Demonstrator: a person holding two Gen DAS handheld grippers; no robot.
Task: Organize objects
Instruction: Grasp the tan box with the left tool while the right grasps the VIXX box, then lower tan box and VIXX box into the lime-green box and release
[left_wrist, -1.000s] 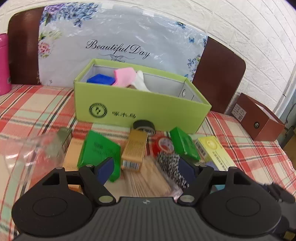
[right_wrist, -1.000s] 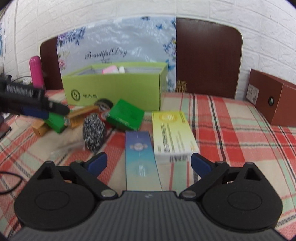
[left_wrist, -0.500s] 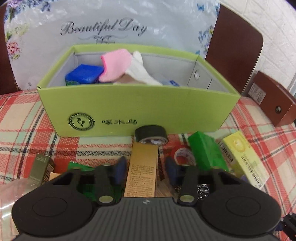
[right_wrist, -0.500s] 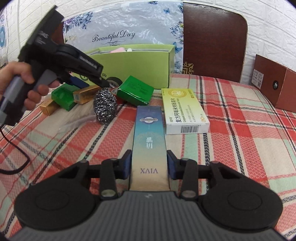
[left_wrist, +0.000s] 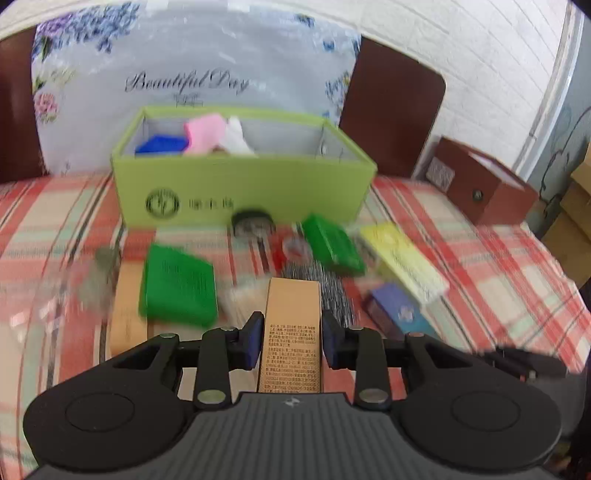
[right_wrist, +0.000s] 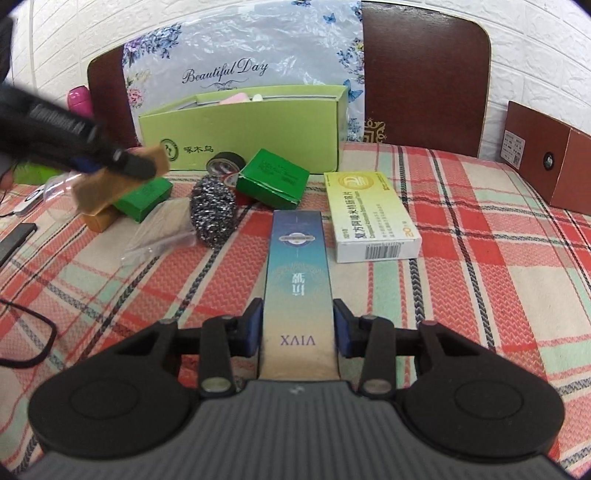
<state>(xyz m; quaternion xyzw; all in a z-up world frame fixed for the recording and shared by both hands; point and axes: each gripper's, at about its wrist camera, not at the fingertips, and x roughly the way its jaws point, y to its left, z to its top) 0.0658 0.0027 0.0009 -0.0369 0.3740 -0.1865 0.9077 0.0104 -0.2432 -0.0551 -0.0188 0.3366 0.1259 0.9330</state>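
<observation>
My left gripper (left_wrist: 291, 341) is shut on a tan gold carton (left_wrist: 291, 332), held lifted above the plaid tablecloth; in the right wrist view that carton (right_wrist: 110, 184) hangs at the left in the blurred left gripper (right_wrist: 122, 164). My right gripper (right_wrist: 297, 328) is shut on the near end of a long blue-and-gold carton (right_wrist: 297, 273) that lies on the cloth. Behind stands an open lime-green box (left_wrist: 240, 184) (right_wrist: 258, 133) holding a blue item (left_wrist: 160, 144) and pink and white pieces (left_wrist: 207, 133).
Loose on the cloth: two green cartons (right_wrist: 273, 177) (right_wrist: 144, 197), a steel scourer (right_wrist: 214, 210), tape rolls (right_wrist: 225, 162), a yellow medicine box (right_wrist: 369, 216), a clear bag (right_wrist: 159, 232). A brown box (right_wrist: 550, 162) stands right, chair backs and a floral bag (right_wrist: 236, 55) behind.
Both grippers went from open to shut, the left on the tan carton, the right on the blue carton. The left then drew back and lifted its carton away from the green box.
</observation>
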